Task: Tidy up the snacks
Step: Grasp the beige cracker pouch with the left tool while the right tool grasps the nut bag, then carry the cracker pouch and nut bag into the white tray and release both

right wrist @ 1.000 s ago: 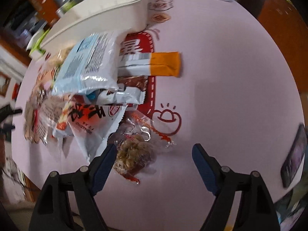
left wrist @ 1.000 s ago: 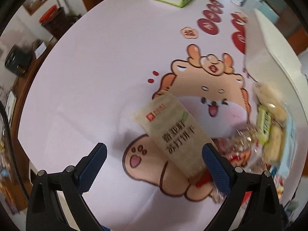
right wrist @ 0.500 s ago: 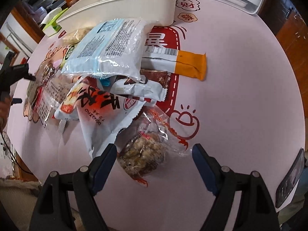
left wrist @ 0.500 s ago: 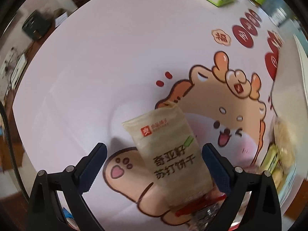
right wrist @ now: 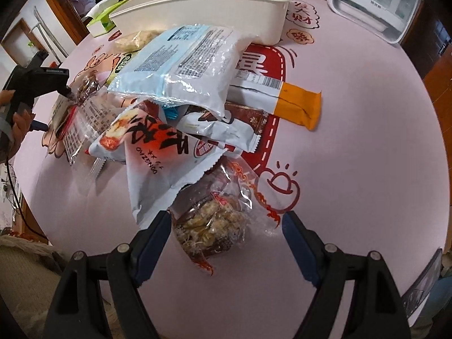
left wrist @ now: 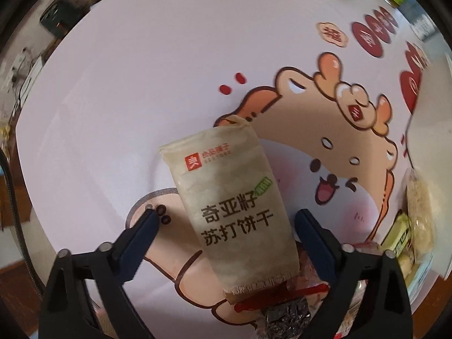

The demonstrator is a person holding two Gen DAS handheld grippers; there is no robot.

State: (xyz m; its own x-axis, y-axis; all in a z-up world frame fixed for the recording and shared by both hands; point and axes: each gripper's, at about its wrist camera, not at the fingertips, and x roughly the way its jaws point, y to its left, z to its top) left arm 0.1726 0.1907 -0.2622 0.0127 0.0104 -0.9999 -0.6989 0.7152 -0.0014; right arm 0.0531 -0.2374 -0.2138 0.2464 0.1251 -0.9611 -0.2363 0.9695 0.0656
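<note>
A beige cracker packet (left wrist: pixel 231 197) lies flat on the pink cartoon tablecloth (left wrist: pixel 141 84). My left gripper (left wrist: pixel 226 217) points straight down over it, jaws closing, one finger on each side of the packet. The pads stand clear of it. A clear bag of nut clusters (right wrist: pixel 212 226) sits between the fingers of my right gripper (right wrist: pixel 226 220), which is open and not pressing on it. Behind the bag is a heap of snacks: a pale blue packet (right wrist: pixel 180 56), a white and orange packet (right wrist: pixel 158 147) and an orange-ended bar (right wrist: pixel 299 104).
A white plastic bin (right wrist: pixel 203 8) stands behind the heap. A green tissue box (right wrist: pixel 104 19) and a white appliance (right wrist: pixel 373 8) sit at the table's far side. A dark phone (right wrist: pixel 423 291) lies near the right edge. A dark wrapped sweet (left wrist: pixel 285 319) touches the cracker packet's near end.
My left gripper has sunk toward the cracker packet and rolled, and its jaws have narrowed. My right gripper has rolled a little but stays over the nut cluster bag.
</note>
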